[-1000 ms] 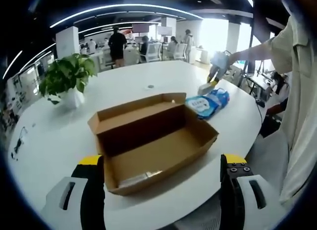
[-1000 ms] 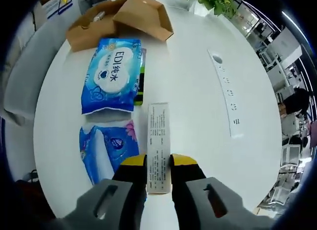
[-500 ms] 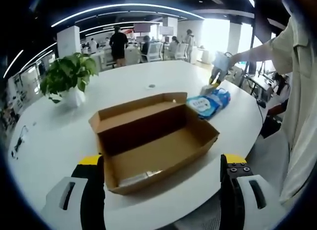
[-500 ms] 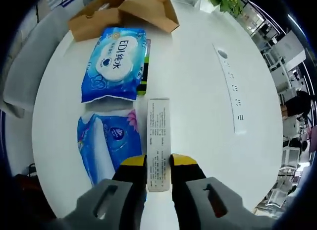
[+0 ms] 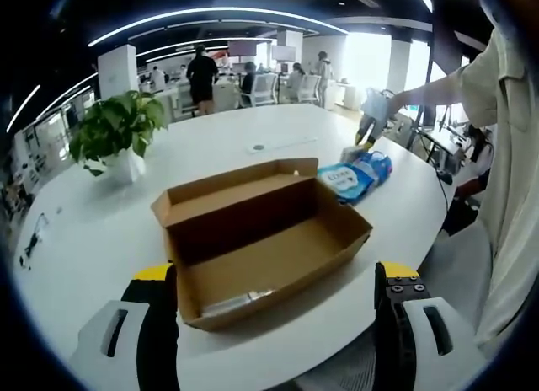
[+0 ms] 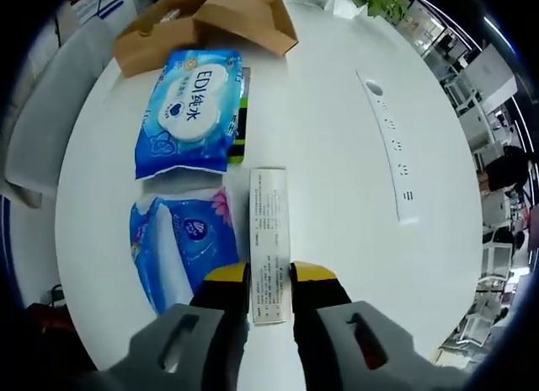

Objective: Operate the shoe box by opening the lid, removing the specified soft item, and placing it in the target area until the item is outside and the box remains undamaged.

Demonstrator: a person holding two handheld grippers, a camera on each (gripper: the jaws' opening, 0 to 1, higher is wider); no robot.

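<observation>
My right jaws are closed narrow on a slim white printed carton [image 6: 269, 243], gripping its near end between the yellow-tipped fingers [image 6: 226, 277] of my right gripper [image 6: 269, 281]; the carton runs from the jaws toward 12 o'clock over the white round table [image 6: 337, 197]. My left jaws stand wide apart, holding nothing: the left gripper [image 5: 278, 277] frames the open cardboard shoe box [image 5: 261, 235] with one yellow-tipped finger at 7 o'clock and the other at 5 o'clock in the left gripper view. The shoe box lies on the table, lid folded back toward 11 o'clock, with a small pale item lying flat on its floor near the closest corner; what it is I cannot tell. In the right gripper view the same box sits at 11 o'clock near the table edge. Just left of my carton lies a blue soft tissue pack [image 6: 173, 252], and beyond it, toward 11 o'clock, a blue wet-wipe pack [image 6: 187, 111] overlapping a thin dark green-edged item [image 6: 238, 117]. A white power strip [image 6: 387, 138] lies at 2 o'clock, well apart from the packs. In the left gripper view a potted green plant [image 5: 114, 134] stands at 10 o'clock, the blue packs lie at 2 o'clock just beside the box, and a person's pale sleeve [image 5: 505, 155] occupies the 3 o'clock side.
</observation>
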